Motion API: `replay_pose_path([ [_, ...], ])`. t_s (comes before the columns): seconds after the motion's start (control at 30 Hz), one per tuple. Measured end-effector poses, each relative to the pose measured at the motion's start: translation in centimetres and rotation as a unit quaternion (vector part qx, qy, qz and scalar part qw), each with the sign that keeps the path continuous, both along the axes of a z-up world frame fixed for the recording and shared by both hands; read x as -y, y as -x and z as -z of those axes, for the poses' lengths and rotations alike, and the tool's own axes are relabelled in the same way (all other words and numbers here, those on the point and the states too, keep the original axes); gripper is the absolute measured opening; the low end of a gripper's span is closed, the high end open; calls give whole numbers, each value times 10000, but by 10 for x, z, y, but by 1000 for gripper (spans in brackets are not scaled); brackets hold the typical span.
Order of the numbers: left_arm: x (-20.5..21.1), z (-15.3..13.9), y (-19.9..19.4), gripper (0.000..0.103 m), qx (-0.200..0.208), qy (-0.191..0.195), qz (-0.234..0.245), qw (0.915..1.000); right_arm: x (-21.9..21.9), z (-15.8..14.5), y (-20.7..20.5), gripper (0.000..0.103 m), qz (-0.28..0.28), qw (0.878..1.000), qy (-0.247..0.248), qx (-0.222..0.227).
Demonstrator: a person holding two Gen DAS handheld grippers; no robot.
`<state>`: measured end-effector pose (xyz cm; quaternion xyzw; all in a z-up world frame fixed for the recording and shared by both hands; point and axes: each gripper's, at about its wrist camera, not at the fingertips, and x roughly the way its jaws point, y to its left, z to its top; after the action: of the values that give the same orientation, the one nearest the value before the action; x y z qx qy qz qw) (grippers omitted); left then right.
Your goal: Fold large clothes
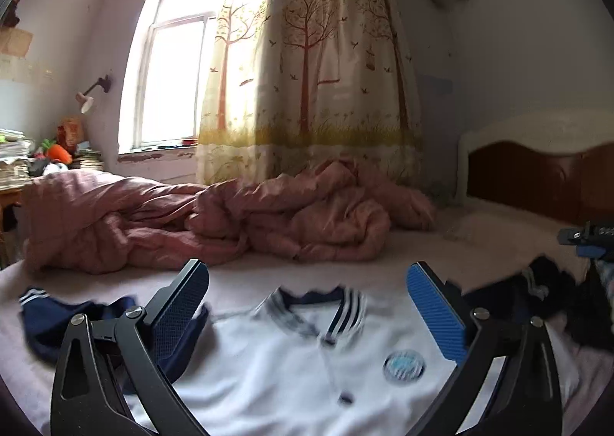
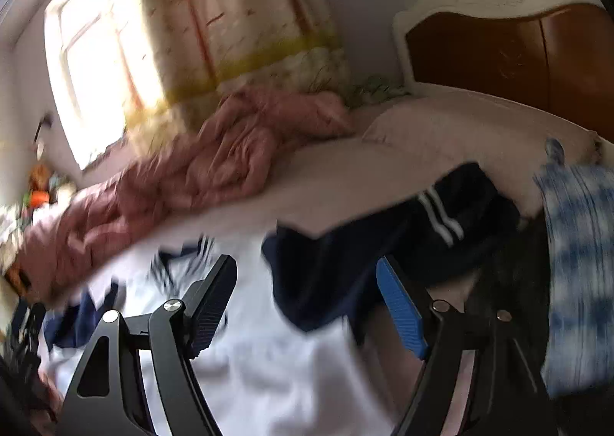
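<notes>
A white jacket [image 1: 268, 378] with navy sleeves, a striped collar [image 1: 345, 305] and a round blue badge [image 1: 403, 366] lies front up on the bed. My left gripper [image 1: 307, 271] hovers over its chest, open, with nothing between the fingers. One navy sleeve [image 1: 42, 317] trails off to the left. In the right wrist view, which is blurred, the jacket [image 2: 268, 371] lies below and its other navy sleeve [image 2: 334, 275], with white stripes, lies crumpled toward the right. My right gripper [image 2: 307, 263] stands open above that sleeve and grips nothing. Part of it [image 1: 587, 240] shows at the left wrist view's right edge.
A rumpled pink quilt [image 1: 230, 221] is heaped across the far side of the bed, below a tree-print curtain [image 1: 307, 71] and a window [image 1: 172, 83]. A brown headboard [image 1: 537, 175] stands at right. A blue-and-white cloth [image 2: 575, 263] and a dark garment [image 2: 510, 282] lie at right.
</notes>
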<state>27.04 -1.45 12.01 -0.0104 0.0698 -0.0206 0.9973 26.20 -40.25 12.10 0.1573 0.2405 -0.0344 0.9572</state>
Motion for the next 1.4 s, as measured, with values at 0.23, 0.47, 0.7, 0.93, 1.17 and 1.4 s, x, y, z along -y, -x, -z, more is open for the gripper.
replay_pose_path([
  [0.23, 10, 34, -48, 103, -400, 371, 624, 9966, 30, 8, -71, 77, 377, 9984, -428, -19],
  [0.47, 55, 96, -66, 102, -1308, -503, 823, 9867, 81, 104, -101, 46, 1150, 9872, -802, -765],
  [0.7, 62, 103, -70, 102, -1381, -607, 758, 9856, 115, 117, -92, 46, 1562, 9684, -1534, -1192],
  [0.93, 24, 104, -84, 102, -1596, 366, 555, 9849, 129, 147, -95, 45, 1367, 9511, -2212, -1668],
  [1.17, 7, 108, -89, 102, -1740, 876, 473, 9797, 113, 147, -77, 48, 1315, 9459, -2443, -1685],
  [1.4, 2, 111, -93, 102, -1851, 1022, 468, 9763, 118, 158, -79, 48, 1423, 9406, -2640, -1592],
])
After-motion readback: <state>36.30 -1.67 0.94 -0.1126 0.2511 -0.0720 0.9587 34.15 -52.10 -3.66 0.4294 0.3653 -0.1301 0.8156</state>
